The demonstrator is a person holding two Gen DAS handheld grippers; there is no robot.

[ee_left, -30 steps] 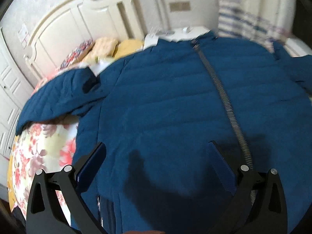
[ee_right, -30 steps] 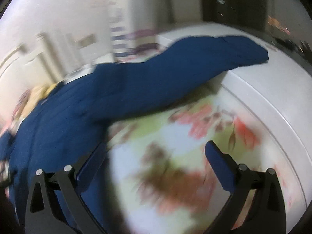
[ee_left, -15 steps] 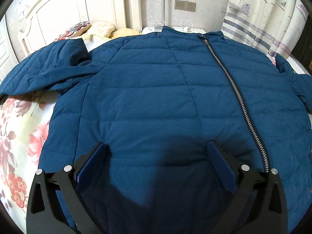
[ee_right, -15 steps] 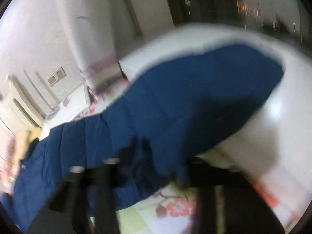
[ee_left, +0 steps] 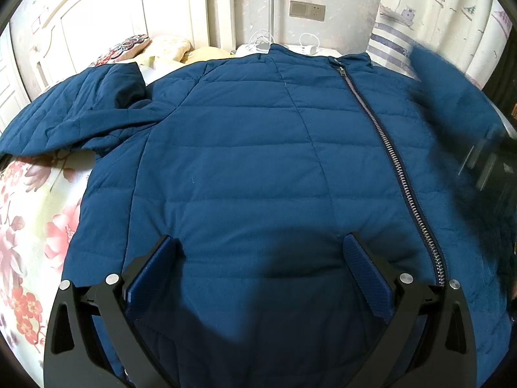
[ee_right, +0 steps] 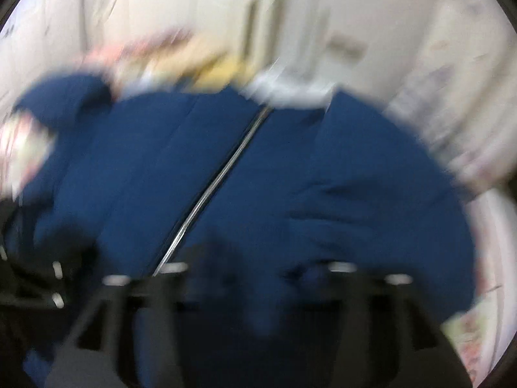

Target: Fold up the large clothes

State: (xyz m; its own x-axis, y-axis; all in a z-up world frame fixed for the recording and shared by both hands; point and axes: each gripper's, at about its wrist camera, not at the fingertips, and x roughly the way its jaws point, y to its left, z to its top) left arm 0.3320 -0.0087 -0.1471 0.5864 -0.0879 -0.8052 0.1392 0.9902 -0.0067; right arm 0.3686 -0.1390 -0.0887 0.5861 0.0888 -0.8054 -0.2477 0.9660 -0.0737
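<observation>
the left gripper hangs with its jaws spread wide and nothing between them, over the lower front of a dark blue quilted jacket that lies face up across the bed, collar toward the headboard. the right gripper is smeared by blur, its jaws have just been opening after a pinch, and whether cloth sits between them i cannot tell. the jacket has stitched bands, a silver zipper closed from collar to hem, one sleeve out toward the bed's left edge over the floral sheet and the other sleeve blurred at the right.
</observation>
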